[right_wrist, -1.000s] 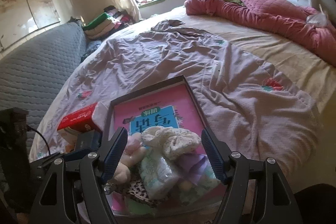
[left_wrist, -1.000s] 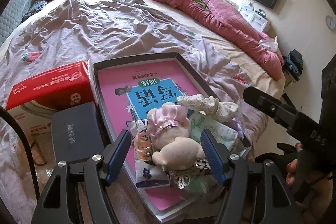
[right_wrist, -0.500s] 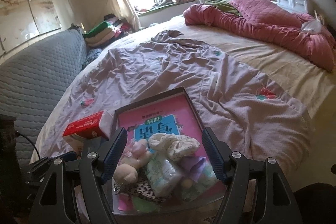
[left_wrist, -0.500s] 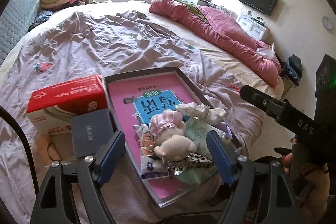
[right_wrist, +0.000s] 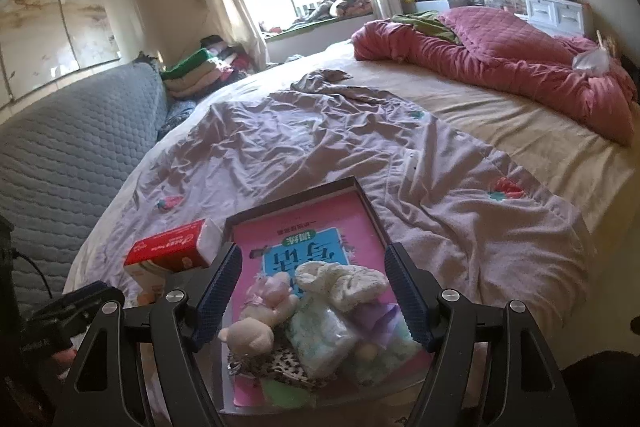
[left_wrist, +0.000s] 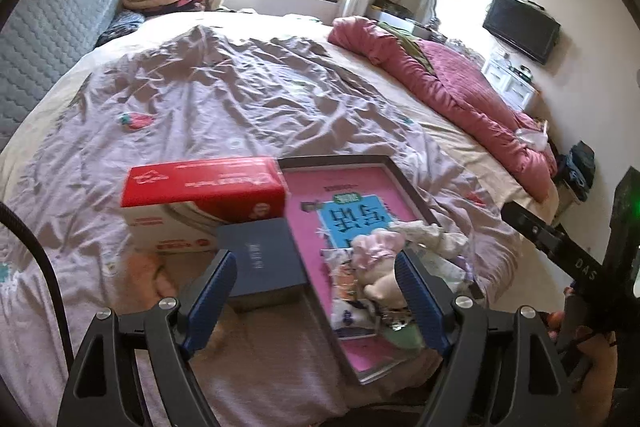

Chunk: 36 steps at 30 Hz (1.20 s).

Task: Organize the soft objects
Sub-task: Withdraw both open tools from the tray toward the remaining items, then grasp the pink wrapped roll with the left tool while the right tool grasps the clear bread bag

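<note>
Soft pile — plush [right_wrist: 256, 323], sock [right_wrist: 344, 285], wipes pack [right_wrist: 324, 341] — sits at near end of tray [right_wrist: 296, 203], on the pink book [right_wrist: 320, 227]. L gripper [left_wrist: 316, 299] has just been opening; jaws now wide, nothing btwn them, aimed left of tray over navy box [left_wrist: 264, 263], w/ red box [left_wrist: 204, 183] just behind. R gripper [right_wrist: 314, 293] released, empty, above the pile. Risk: items overlap, so a pinch on plush may drag wipes or sock along; tray edge near bed edge, a nudge could tip it off.
</note>
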{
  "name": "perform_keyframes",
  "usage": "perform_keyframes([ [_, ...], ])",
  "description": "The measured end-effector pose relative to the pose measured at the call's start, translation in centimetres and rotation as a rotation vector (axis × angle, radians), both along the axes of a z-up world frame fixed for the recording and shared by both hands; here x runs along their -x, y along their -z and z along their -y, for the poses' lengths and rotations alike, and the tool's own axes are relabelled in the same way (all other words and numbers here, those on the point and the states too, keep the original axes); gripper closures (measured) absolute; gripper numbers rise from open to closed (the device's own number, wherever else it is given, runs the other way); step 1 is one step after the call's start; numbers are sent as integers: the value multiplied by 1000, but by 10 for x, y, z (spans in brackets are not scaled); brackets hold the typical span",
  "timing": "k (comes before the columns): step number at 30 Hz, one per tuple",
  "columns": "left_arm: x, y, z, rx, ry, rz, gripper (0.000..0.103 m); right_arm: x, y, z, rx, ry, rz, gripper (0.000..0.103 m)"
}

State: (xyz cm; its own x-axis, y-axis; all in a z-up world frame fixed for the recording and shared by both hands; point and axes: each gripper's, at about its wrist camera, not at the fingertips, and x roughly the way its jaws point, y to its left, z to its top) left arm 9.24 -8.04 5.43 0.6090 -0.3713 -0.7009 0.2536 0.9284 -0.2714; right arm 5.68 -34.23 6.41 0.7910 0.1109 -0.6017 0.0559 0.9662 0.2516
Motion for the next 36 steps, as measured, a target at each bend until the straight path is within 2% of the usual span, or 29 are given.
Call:
perform_keyframes([
  [8, 1, -7, -34, -25, -70, 9, 22, 0, -5, -31, 40, -60, 5, 28],
  [19, 1, -8, -70, -8, -130, -15, 22, 0, -10, -72, 87, -127, 3, 28],
  [36, -4, -2, -133, -16, -251, -63, 22, 3, 3, -151, 128, -316, -28, 28],
])
